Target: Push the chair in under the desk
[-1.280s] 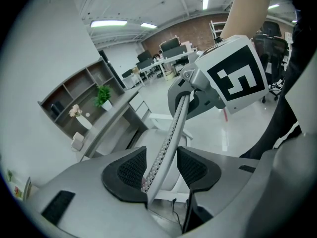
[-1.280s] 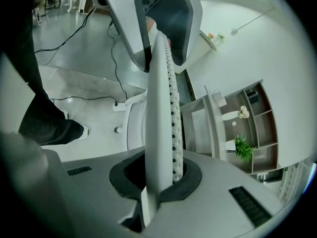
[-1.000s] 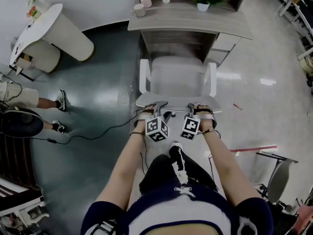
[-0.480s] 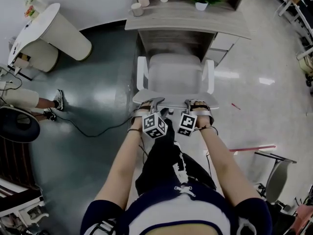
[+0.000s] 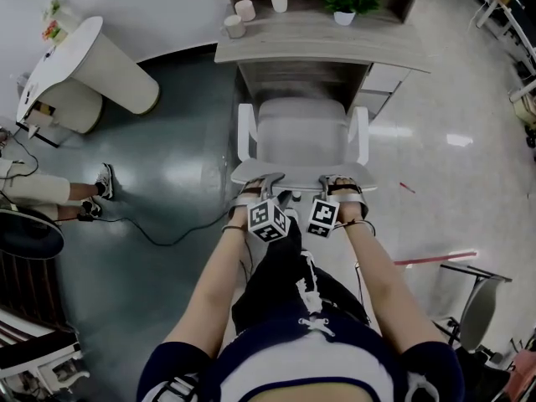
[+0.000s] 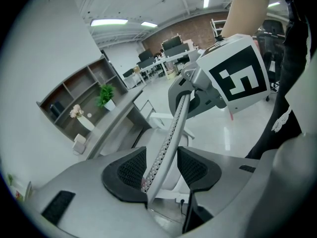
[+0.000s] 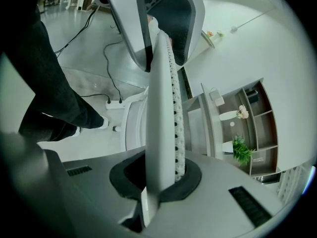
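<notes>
Push in hand: chair (image 5: pixel 301 132) faces tabletop (image 5: pixel 389 47), seat front at its near edge. Right claw (image 5: pixel 327 180) clamps backrest (image 5: pixel 301 172) top; left claw (image 5: pixel 271 177) straddles it, pads slightly apart. Next, likely: even two-handed shove farther under.

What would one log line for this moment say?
task: push chair under desk | left gripper: jaws astride backrest rim | right gripper: jaws clamped on backrest rim | chair: seat front at desk edge

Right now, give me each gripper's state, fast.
Left gripper: open, jaws astride the white perforated chair backrest, a gap showing at one pad.
Right gripper: closed on that backrest's top edge.
</notes>
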`<state>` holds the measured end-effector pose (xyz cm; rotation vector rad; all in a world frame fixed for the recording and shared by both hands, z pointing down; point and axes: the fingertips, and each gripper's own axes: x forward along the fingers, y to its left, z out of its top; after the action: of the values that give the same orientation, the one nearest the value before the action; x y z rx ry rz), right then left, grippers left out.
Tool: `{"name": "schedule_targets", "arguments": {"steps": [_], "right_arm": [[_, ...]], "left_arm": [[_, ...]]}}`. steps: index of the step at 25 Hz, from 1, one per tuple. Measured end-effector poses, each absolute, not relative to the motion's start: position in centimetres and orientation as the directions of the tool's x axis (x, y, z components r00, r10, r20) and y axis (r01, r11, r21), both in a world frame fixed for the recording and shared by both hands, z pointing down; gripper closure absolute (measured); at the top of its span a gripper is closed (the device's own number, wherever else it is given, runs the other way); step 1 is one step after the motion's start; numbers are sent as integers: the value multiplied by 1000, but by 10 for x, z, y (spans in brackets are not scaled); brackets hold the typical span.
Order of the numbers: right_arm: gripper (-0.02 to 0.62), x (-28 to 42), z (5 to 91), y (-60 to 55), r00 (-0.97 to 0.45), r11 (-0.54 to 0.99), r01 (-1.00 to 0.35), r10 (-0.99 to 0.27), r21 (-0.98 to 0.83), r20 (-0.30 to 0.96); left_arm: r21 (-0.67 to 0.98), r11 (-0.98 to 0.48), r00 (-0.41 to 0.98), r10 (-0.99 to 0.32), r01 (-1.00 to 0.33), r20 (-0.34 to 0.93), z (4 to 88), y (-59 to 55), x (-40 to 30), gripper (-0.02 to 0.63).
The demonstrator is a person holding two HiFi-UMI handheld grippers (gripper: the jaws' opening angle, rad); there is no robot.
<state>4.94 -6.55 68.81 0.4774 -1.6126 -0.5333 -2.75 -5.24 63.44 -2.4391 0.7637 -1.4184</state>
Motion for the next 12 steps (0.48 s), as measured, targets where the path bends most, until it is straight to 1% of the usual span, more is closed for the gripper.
{"name": "schedule_targets", "arguments": {"steps": [12], "right_arm": [[581, 48, 687, -95, -94, 806, -6, -590, 592, 802]], "left_arm": [[-423, -850, 409, -523, -315, 748, 632, -82, -30, 408]]}}
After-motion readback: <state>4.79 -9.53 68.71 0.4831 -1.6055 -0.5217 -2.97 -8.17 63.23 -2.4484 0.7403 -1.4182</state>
